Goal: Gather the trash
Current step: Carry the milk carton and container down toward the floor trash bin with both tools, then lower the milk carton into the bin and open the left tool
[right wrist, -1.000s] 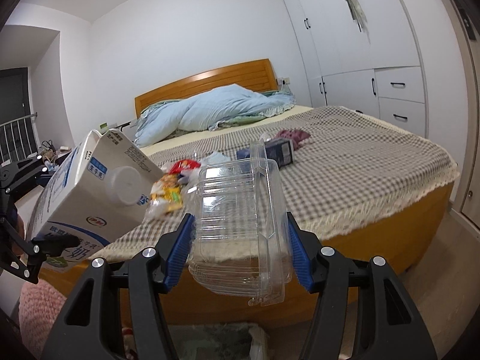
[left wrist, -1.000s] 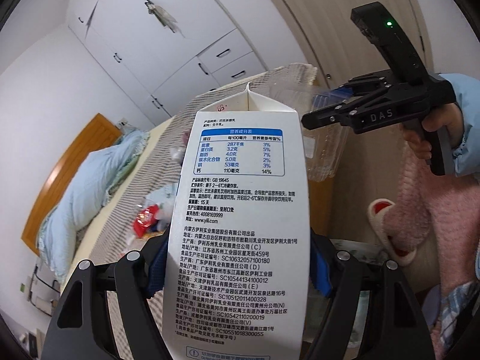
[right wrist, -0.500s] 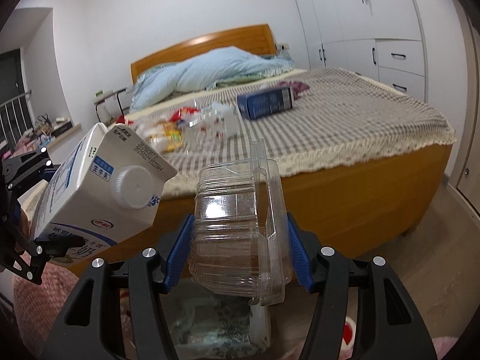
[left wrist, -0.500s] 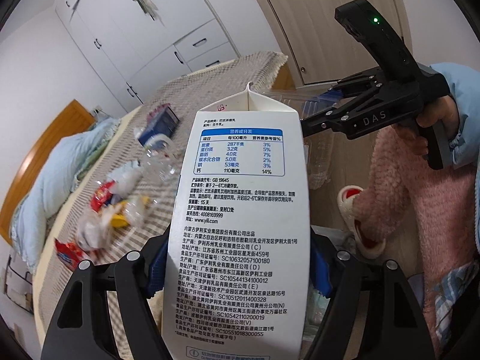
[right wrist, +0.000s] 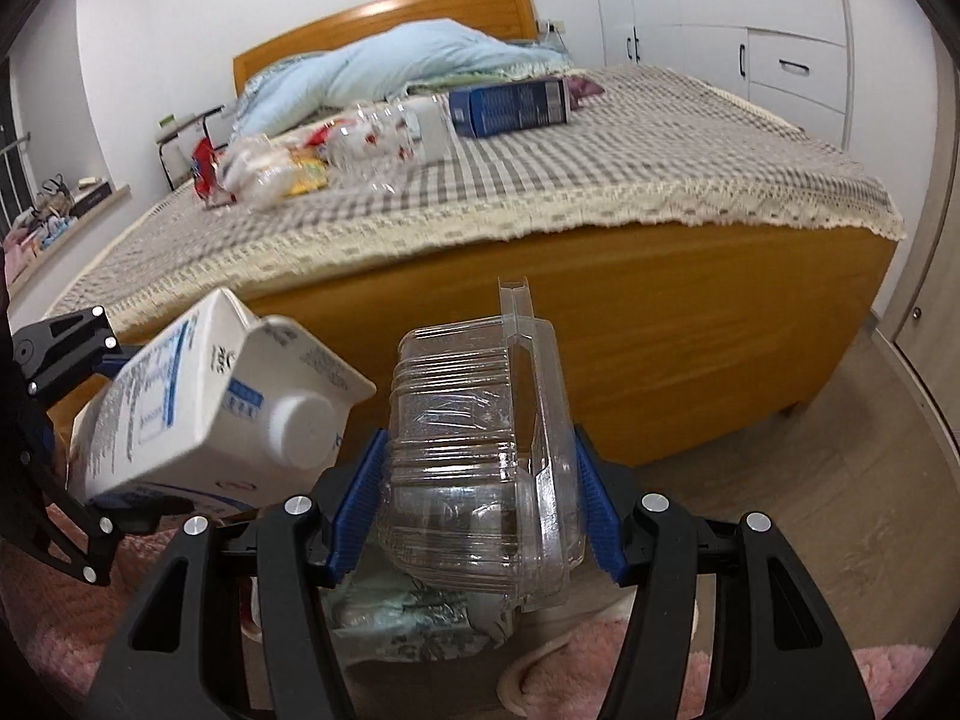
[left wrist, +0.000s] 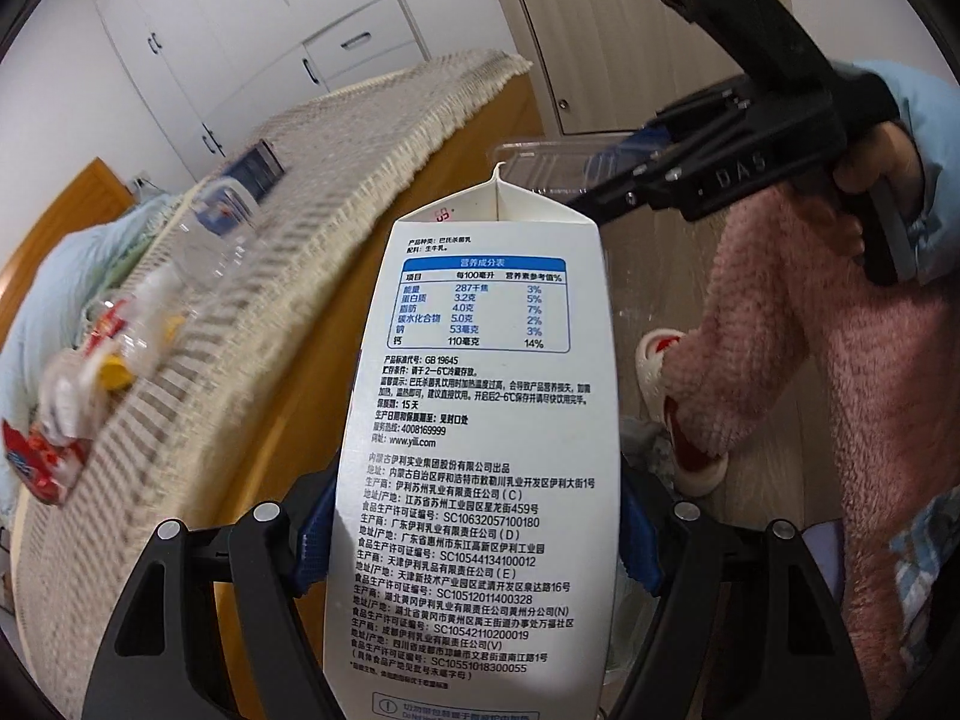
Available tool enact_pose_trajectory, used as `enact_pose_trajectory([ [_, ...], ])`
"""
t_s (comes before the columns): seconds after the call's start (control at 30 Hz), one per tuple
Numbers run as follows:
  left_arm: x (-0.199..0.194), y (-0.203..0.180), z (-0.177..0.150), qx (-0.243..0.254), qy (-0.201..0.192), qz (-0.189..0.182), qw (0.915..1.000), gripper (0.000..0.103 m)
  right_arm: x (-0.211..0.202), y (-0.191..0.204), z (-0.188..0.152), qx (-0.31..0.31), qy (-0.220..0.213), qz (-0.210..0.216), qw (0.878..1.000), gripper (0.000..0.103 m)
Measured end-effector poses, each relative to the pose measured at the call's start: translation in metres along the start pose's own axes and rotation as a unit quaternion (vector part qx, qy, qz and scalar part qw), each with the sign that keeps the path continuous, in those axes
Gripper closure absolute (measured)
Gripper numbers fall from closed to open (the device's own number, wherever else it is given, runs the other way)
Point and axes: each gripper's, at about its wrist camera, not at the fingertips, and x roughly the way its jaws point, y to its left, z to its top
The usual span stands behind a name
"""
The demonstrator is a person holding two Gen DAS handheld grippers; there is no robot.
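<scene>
My left gripper (left wrist: 474, 531) is shut on a white milk carton (left wrist: 480, 450) with a blue nutrition table, held upright in front of the lens; the same milk carton (right wrist: 210, 414) shows its round white cap low left in the right wrist view. Between the blue pads of my right gripper (right wrist: 474, 504) sits a clear plastic clamshell box (right wrist: 480, 456), gripped by its sides. The right gripper (left wrist: 624, 180) and the clamshell box (left wrist: 540, 165) appear beyond the carton's top in the left wrist view, held by a hand (left wrist: 864, 180). Below the clamshell lies a bag with crumpled trash (right wrist: 414, 612).
A wooden bed (right wrist: 660, 324) with a checked cover (right wrist: 600, 168) carries more litter: a blue carton (right wrist: 510, 105), clear bottles (right wrist: 384, 138), red and yellow wrappers (right wrist: 252, 171). White wardrobes (right wrist: 750, 12) stand at the back. Pink fleece legs (left wrist: 840, 372) and a slippered foot (left wrist: 684, 420) stand on the wood floor.
Both grippers have sunk beside the bed and tilted downward, each with its item still gripped. The bed top has risen in both views, and the bag below has come closer.
</scene>
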Motion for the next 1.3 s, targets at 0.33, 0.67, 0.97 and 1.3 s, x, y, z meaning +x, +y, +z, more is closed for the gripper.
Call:
enact_pose_trajectory([
  [0.33,0.049,-0.006,-0.024,-0.005,0.029,-0.035,0.9989,0.031,0.03,-0.007,-0.011,0.0,0.052,-0.019,0.998,0.045],
  [0.67,0.116,-0.015,-0.05,0.016,0.085,-0.055,0.9947,0.031,0.059,-0.018,-0.015,0.014,0.085,-0.036,0.996,0.045],
  [0.97,0.173,-0.029,-0.07,0.06,0.135,-0.076,0.9861,0.031,0.082,-0.03,-0.01,0.04,0.102,-0.041,0.993,0.045],
  [1.3,0.219,-0.037,-0.093,0.088,0.166,-0.079,0.9789,0.032,0.095,-0.032,-0.004,0.045,0.124,-0.037,0.991,0.045],
])
